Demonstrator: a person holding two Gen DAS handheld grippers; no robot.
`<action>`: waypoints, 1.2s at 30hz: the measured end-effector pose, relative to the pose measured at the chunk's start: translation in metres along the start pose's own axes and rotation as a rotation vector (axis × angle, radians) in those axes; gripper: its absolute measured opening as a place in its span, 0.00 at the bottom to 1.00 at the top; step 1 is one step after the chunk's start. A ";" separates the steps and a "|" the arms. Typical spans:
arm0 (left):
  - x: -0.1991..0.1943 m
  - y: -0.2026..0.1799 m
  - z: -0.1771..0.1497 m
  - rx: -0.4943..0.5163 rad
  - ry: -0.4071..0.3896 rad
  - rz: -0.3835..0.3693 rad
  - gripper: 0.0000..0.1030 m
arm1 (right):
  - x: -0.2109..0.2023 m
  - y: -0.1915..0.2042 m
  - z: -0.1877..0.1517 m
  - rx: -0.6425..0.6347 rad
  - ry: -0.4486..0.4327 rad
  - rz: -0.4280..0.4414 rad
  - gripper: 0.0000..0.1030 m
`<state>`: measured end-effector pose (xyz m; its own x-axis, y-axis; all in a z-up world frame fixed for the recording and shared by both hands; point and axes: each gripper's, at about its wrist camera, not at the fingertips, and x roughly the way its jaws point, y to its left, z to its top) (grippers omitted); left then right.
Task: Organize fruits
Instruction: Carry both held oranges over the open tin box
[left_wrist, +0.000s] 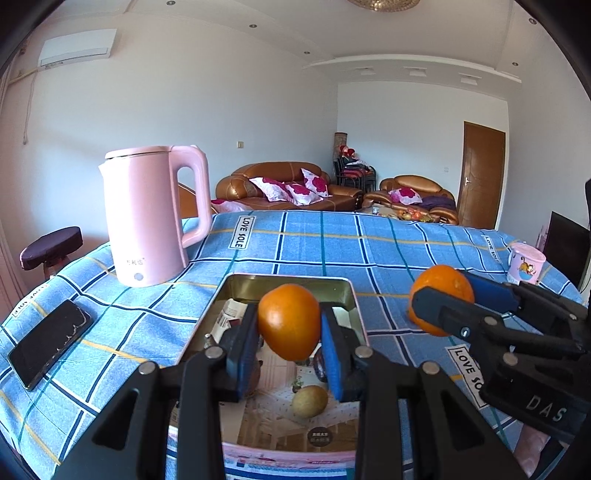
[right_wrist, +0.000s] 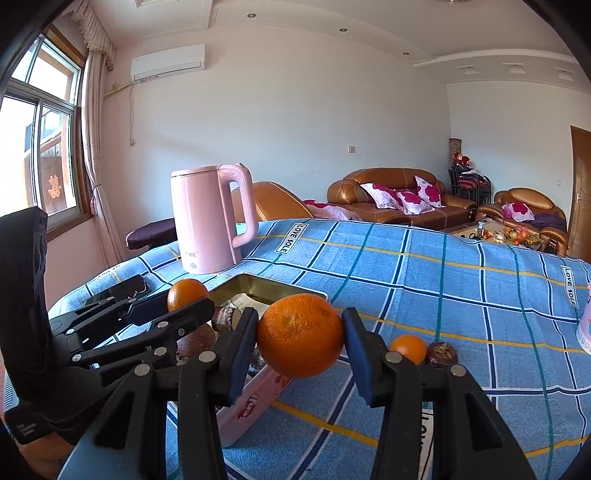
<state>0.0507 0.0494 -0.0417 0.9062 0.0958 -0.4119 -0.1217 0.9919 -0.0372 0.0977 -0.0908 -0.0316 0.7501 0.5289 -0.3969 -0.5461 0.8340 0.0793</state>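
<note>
The left gripper (left_wrist: 289, 334) is pinching a smooth orange (left_wrist: 289, 320) between its blue pads, holding it clear above the open tin box (left_wrist: 343, 286), just inside the box's far rim. The right gripper (right_wrist: 300, 341) is clamping a larger, rougher orange (right_wrist: 300, 335) and is hanging over the blue checked tablecloth (right_wrist: 461, 295), just beside the box's right wall, with the fruit outside the rim. The two grippers are sitting close together, side by side but apart.

Inside the box, a small greenish-yellow fruit (left_wrist: 309, 400) is lying on the printed lining near the front wall, and some papers (left_wrist: 231, 315) are leaning in the far left corner; what looks like dark round things are crowding the left side in the right wrist view, too hidden to name.

A small orange (right_wrist: 408, 348) and a brown nut-like thing (right_wrist: 442, 353) are resting on the cloth to the right of the box, near each other. A pink kettle (left_wrist: 147, 218) is standing beyond the box's far left corner, and a dark phone (left_wrist: 50, 343) is lying near the table's left edge. A pink cup (left_wrist: 525, 263) is sitting by the right edge. The cloth between the box and the cup is lying open, as is the far half of the table
</note>
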 end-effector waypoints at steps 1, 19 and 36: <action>-0.001 0.002 0.000 -0.003 0.001 0.003 0.32 | 0.001 0.002 0.000 -0.003 0.001 0.004 0.48; -0.005 0.035 -0.008 -0.023 0.022 0.069 0.32 | 0.016 0.032 0.000 -0.041 0.029 0.059 0.48; 0.009 0.050 -0.023 -0.018 0.106 0.093 0.32 | 0.042 0.049 -0.013 -0.068 0.139 0.096 0.48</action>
<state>0.0437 0.0979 -0.0681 0.8429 0.1764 -0.5084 -0.2111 0.9774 -0.0108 0.0975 -0.0300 -0.0567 0.6372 0.5748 -0.5134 -0.6402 0.7656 0.0626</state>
